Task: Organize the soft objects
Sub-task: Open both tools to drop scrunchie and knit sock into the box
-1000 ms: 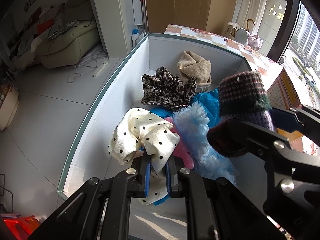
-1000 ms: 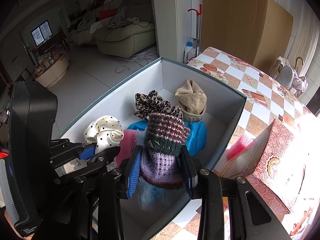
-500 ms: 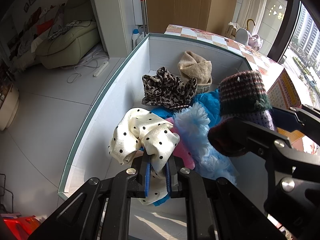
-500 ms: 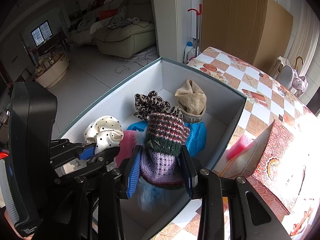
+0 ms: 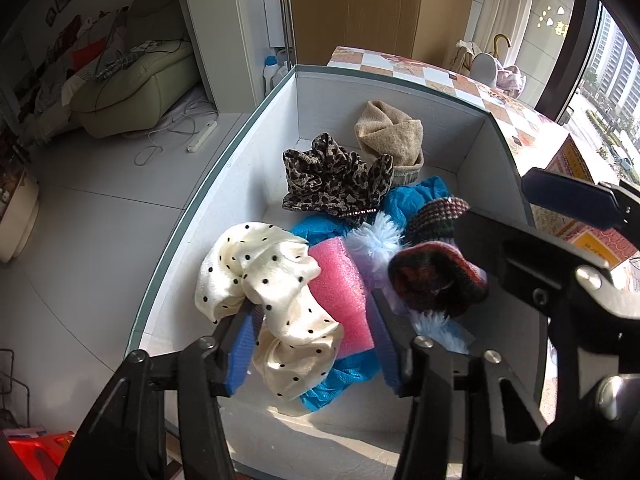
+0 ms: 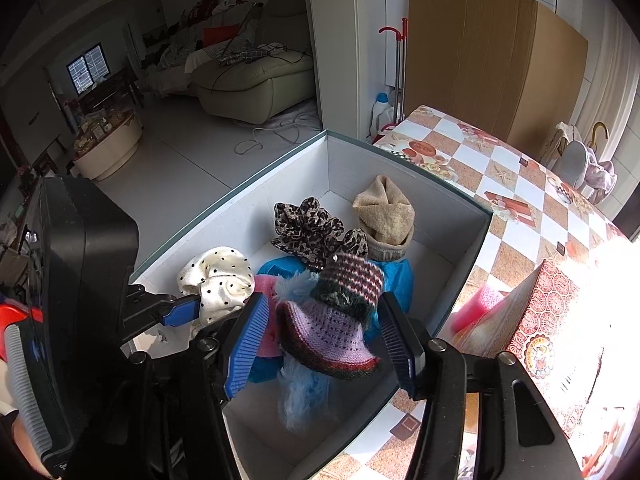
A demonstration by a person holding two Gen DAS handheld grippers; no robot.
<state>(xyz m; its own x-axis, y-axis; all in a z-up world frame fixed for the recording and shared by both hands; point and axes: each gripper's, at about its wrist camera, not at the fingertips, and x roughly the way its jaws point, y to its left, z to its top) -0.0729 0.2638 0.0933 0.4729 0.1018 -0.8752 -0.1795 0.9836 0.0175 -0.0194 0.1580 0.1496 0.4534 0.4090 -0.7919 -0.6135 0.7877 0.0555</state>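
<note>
Left tool (image 5: 316, 344) opened, right tool (image 6: 324, 344) opened

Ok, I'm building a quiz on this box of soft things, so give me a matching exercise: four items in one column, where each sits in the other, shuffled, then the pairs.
Items:
1. polka-dot scarf
2. tan knit hat
3. leopard-print scrunchie
4. striped knit hat

Places:
A. far corner of the white box
B. between the open pads of the right hand-held gripper
C. just in front of the tan hat
D. between the open pads of the left hand-held gripper

Pairs: 1-D, 2-A, 3-C, 4-B
</note>
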